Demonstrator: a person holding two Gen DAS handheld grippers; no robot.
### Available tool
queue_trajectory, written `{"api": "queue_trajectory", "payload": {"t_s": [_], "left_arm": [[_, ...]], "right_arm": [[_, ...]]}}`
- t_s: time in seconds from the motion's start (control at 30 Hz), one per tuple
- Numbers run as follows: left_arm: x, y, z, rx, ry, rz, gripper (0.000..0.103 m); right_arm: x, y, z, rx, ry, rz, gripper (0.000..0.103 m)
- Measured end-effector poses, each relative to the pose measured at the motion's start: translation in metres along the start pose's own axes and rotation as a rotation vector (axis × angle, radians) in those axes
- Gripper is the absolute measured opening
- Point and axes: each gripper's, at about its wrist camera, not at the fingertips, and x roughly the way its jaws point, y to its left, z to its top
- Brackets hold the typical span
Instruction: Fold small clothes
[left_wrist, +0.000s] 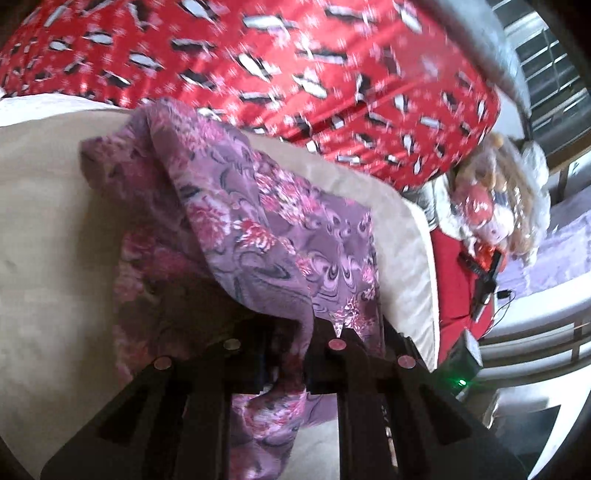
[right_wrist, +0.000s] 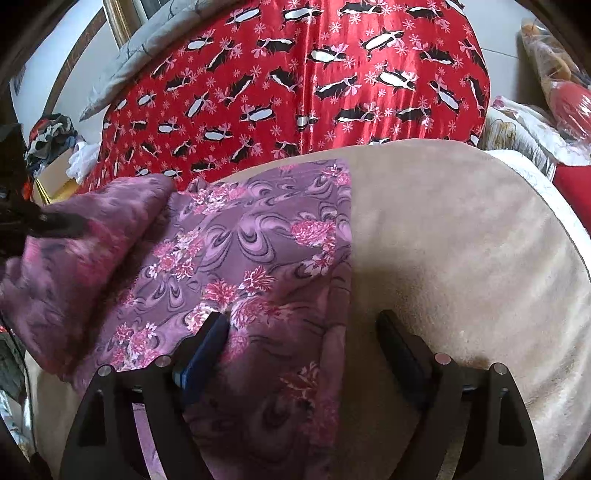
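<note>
A purple garment with pink flowers (right_wrist: 258, 251) lies on a beige pad (right_wrist: 461, 240). My left gripper (left_wrist: 295, 332) is shut on a fold of this garment (left_wrist: 236, 206) and lifts it off the pad, so the cloth drapes from the jaws. It also shows at the left of the right wrist view (right_wrist: 55, 221), dark and blurred, with the lifted cloth bunched around it. My right gripper (right_wrist: 303, 321) is open and empty. Its left finger rests on the flat part of the garment and its right finger (right_wrist: 399, 339) is over bare pad.
A red satin cloth with penguin prints (right_wrist: 314, 74) covers the space behind the pad. A plastic-wrapped doll (left_wrist: 491, 192) and a black device with cables (left_wrist: 484, 277) lie to the right. A small box with a green light (left_wrist: 461, 373) sits by the pad's edge. Clutter (right_wrist: 51, 136) lies far left.
</note>
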Motion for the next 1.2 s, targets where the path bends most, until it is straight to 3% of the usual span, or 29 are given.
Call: {"api": "queue_trajectory", "payload": {"t_s": [0.2,0.27,0.43,0.63,0.73,0.87,0.93,1.03,1.13,1.17,1.2], "left_arm": [[0.038,-0.027,-0.011,0.079,0.053,0.072,0.021],[0.037,-0.037,-0.015,0.117,0.05,0.075,0.027],[0.017,-0.047,-0.023,0.153,0.056,0.039,0.031],[-0.027,0.018,-0.019,0.016,-0.027,0.009,0.032],[-0.033,0.055,-0.017,-0.05,-0.067,0.066,0.032],[-0.009,0.088,-0.023,-0.129,-0.008,0.05,0.032],[0.0,0.095,-0.028,-0.144,-0.002,0.018,0.033],[0.0,0.096,-0.03,-0.128,-0.008,-0.005,0.037],[0.0,0.096,-0.03,-0.103,-0.003,-0.012,0.037],[0.0,0.096,-0.029,-0.102,-0.003,-0.015,0.037],[-0.001,0.094,-0.029,-0.101,-0.004,-0.016,0.037]], "right_arm": [[-0.002,-0.002,-0.002,0.014,-0.011,0.018,0.085],[-0.002,-0.002,-0.002,0.016,-0.012,0.021,0.085],[-0.002,-0.003,-0.001,0.017,-0.012,0.023,0.085],[-0.007,-0.011,0.0,0.067,0.002,0.06,0.085],[-0.016,-0.02,0.008,0.161,0.017,0.089,0.085],[-0.029,-0.017,0.031,0.276,-0.049,0.206,0.087],[-0.011,0.0,0.045,0.259,0.016,0.269,0.092],[0.029,0.028,0.054,0.216,0.168,0.238,0.093],[0.034,0.063,0.059,0.122,0.136,0.269,0.092],[0.035,0.075,0.061,0.069,0.129,0.225,0.084],[0.037,0.093,0.061,-0.035,0.119,0.126,0.042]]}}
